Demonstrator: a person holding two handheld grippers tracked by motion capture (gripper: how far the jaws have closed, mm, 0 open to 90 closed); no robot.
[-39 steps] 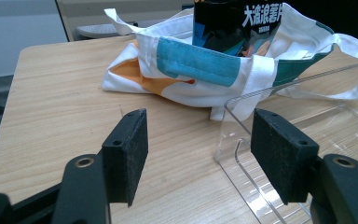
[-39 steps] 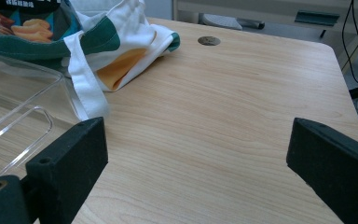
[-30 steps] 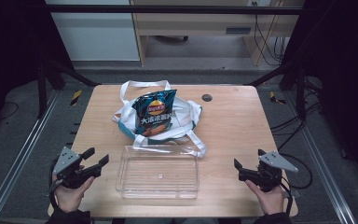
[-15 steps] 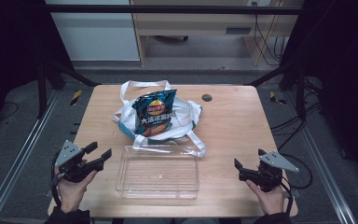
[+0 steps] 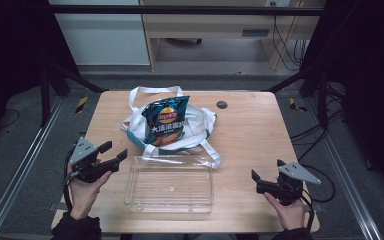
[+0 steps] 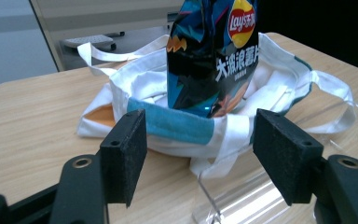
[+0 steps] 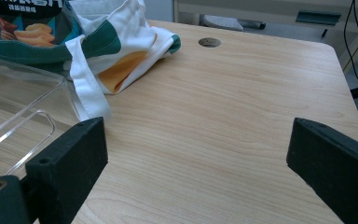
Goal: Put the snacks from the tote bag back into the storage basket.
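Pale wood-grain table (image 5: 250,135) stands on a dark floor, with a desk and trailing cables behind it. Near the middle of the far half lies a white tote bag (image 5: 200,125) with teal trim, its straps spread loose over the wood, one strap reaching down to the far edge of a clear plastic tray (image 5: 170,184). A blue bag of crisps (image 5: 166,120) stands upright inside the tote, its top well above the cloth rim. The tray sits on the near half of the table, just in front of the tote, with nothing visible in it. A small dark round grommet (image 5: 222,104) is set in the tabletop to the right of the tote. The left gripper (image 5: 114,152) is held by a hand at the near left edge, just beside the tray's left end, jaws spread apart and grasping nothing; in the left gripper view its pads (image 6: 123,154) frame the tote and crisps without touching them. The right gripper (image 5: 256,181) is held at the near right corner, apart from the tray, jaws likewise spread wide over bare wood.
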